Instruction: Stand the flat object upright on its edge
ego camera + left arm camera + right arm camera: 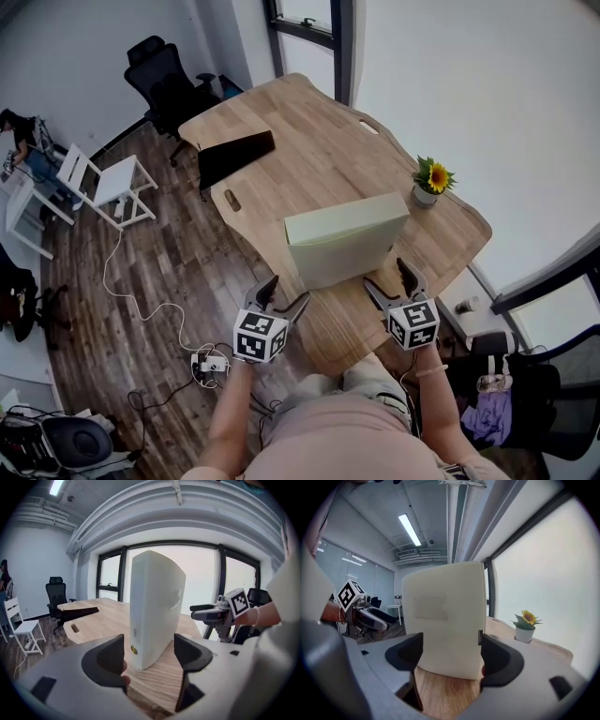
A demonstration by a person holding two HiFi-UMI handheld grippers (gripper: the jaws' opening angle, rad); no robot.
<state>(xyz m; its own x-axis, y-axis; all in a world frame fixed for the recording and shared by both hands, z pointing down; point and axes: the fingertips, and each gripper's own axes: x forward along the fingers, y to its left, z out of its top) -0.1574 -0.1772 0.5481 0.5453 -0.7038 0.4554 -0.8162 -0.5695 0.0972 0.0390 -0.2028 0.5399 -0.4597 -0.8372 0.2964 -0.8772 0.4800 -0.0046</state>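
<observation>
Cream box (345,239) stands upright on its long edge on the table (309,141), close to the table's front edge, with its long axis running across from one gripper to the other. The left gripper (288,291) hangs at that front edge, jaws wide and empty, the box's left end just ahead. The right gripper (385,275), jaws also wide, faces the right end without pressing and looks nearer.

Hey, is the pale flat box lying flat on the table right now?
No, the pale box stands upright on its long edge on the wooden table, with its broad face vertical.
</observation>
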